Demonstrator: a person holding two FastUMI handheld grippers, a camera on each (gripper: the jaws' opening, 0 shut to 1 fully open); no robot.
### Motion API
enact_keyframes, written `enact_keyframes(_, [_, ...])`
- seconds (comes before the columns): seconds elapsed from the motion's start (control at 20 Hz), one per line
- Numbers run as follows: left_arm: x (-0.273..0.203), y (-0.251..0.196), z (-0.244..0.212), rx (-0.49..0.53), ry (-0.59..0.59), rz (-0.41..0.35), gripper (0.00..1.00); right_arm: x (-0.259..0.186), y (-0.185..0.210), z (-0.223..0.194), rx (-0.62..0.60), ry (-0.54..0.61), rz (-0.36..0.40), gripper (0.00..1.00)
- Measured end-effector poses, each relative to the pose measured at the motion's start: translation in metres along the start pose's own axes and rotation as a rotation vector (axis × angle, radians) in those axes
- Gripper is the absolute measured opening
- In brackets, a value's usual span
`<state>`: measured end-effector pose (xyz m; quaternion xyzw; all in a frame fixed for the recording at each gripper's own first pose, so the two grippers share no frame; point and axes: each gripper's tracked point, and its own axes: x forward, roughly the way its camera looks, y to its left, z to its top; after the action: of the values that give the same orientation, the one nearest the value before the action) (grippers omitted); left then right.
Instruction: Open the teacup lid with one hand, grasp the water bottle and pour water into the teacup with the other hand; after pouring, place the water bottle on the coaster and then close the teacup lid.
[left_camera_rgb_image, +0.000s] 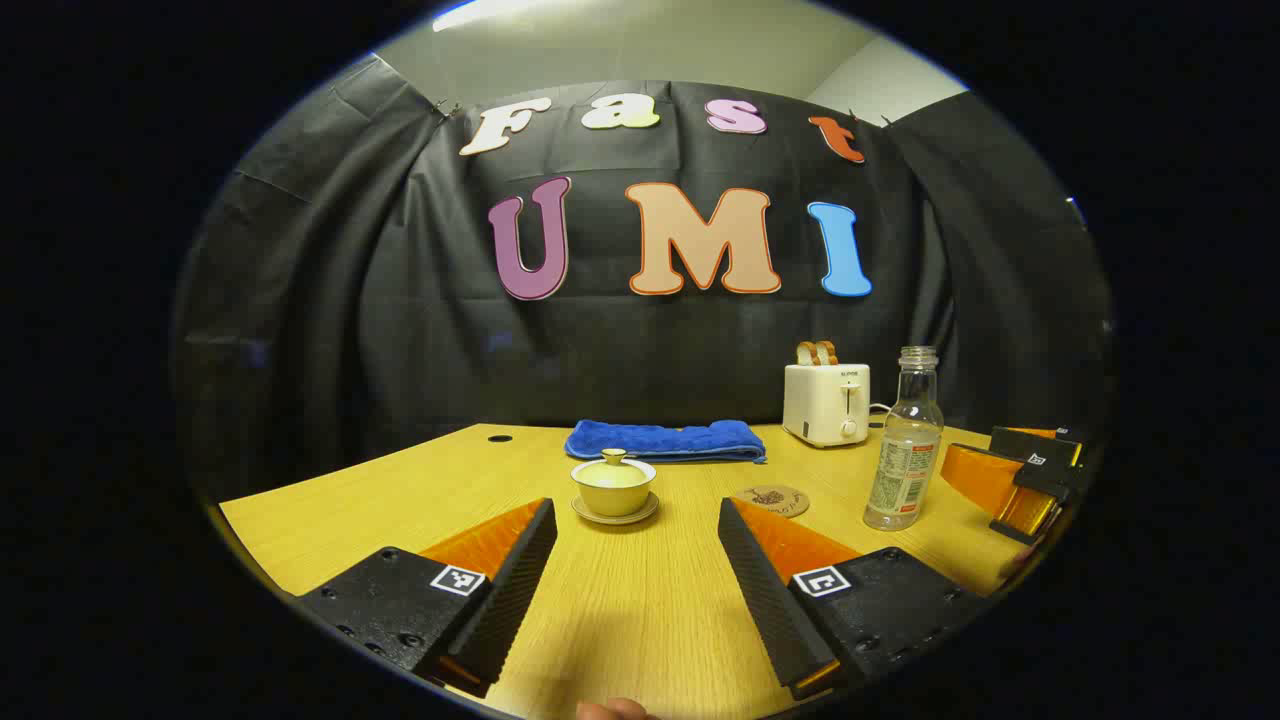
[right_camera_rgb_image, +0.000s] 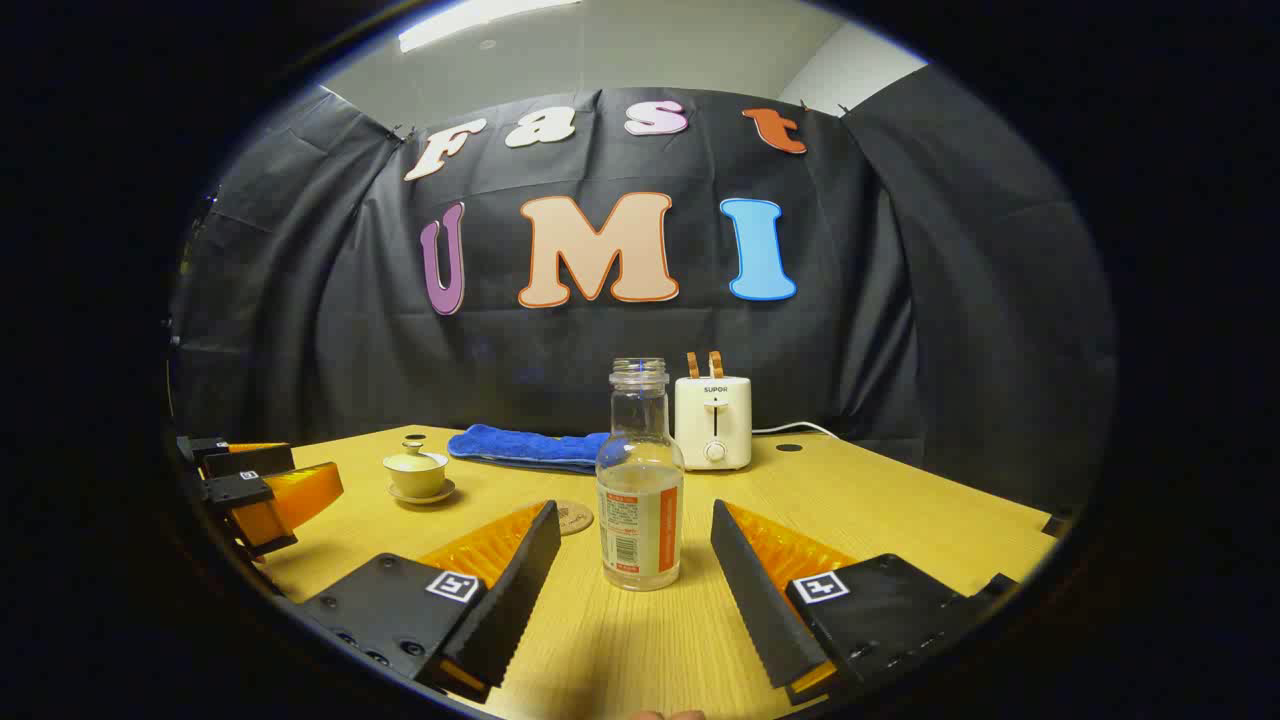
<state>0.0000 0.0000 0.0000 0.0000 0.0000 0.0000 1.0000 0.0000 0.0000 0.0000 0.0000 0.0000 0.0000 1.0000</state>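
Left gripper view: my left gripper (left_camera_rgb_image: 636, 535) is spread wide with ribbed fingers, aimed at the lidded ceramic teacup (left_camera_rgb_image: 613, 484) on its saucer (left_camera_rgb_image: 615, 512), apart from it. Round coaster (left_camera_rgb_image: 775, 500) lies between cup and clear bottle (left_camera_rgb_image: 905, 440). Right gripper view: my right gripper (right_camera_rgb_image: 634, 540) is open, flanking the uncapped bottle without touching. Woodgrain table (right_camera_rgb_image: 880, 500), folded blue towel (right_camera_rgb_image: 525, 447), white toaster (right_camera_rgb_image: 712, 421) behind.

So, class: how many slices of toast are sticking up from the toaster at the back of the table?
2. Both stand side by side in the slots of the toaster, the left slice and the right slice. Anything sunk deeper inside would be hidden.
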Motion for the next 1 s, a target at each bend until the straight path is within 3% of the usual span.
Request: enact_keyframes(1.0, [-0.0001,-0.0002,-0.0009,-0.002,0.0,0.004,0.95,-0.0006,0.0,-0.0001,-0.001,0.0,0.0,0.99])
